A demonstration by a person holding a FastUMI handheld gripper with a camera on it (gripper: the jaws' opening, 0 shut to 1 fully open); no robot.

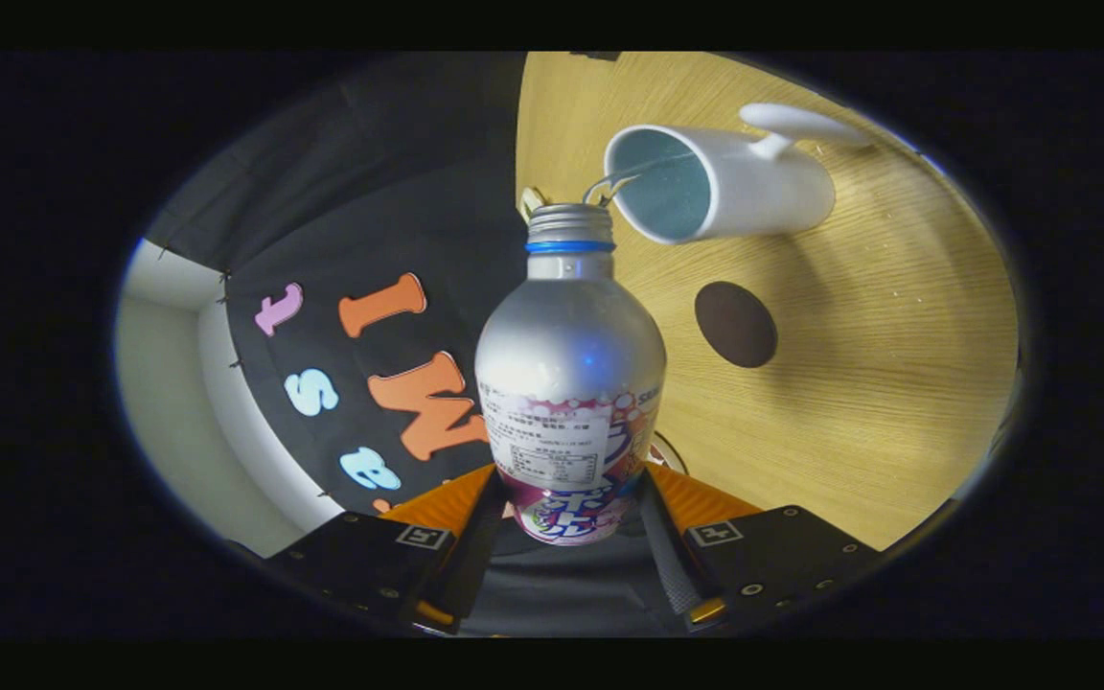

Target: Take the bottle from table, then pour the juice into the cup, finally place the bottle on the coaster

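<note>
Gripper view: bottle (568,383) clamped between gripper (566,522) fingers (neck toward cup (720,182)).

At the centre of the frame the bottle (568,383) is showing a matte silver body and silver threaded neck with a blue ring under it, and a label of white, pink and purple print wrapping its lower part. In the upper right the cup (720,182) is showing a white outside and handle with a pale blue-grey inside, lying over the light yellow wood grain of the table (878,402), where the coaster (735,324) is showing as a dark brown oval. At the bottom the gripper (571,537) is clasping the bottle with black fingers backed by orange ribbed panels and carrying small black-and-white square markers.
</note>
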